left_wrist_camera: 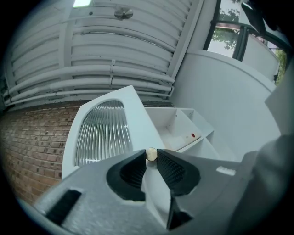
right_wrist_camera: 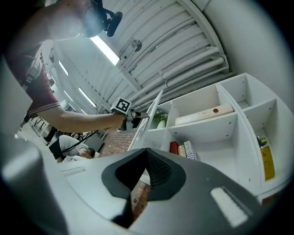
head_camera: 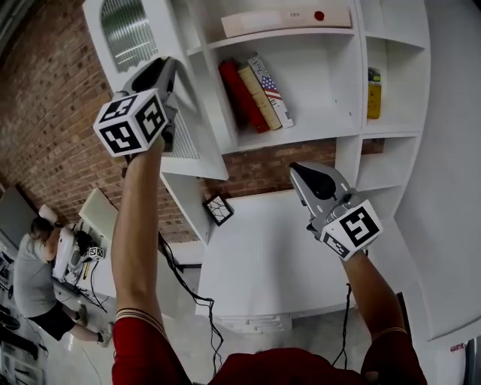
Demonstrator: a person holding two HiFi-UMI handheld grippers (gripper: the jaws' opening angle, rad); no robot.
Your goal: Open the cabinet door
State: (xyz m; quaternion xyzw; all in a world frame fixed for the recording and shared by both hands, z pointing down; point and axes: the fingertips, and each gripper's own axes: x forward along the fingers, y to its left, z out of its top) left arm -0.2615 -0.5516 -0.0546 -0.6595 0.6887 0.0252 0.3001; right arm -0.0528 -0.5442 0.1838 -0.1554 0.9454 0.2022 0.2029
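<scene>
Left gripper clenched on small round brass knob — ribbed-glass white door ajar, upper left; right gripper closed, empty.

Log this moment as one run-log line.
left gripper: shut on knob | cabinet door: stands open | right gripper: shut, empty

The cabinet is viewed by the head camera from behind both raised arms, and its shelves are spread across the upper frame. The left gripper view is set close against the open door, looking along the jaws to the door knob. The right gripper view is aimed upward from farther back, and the left gripper is caught in it. The door and the long box are shared by all three views.
</scene>
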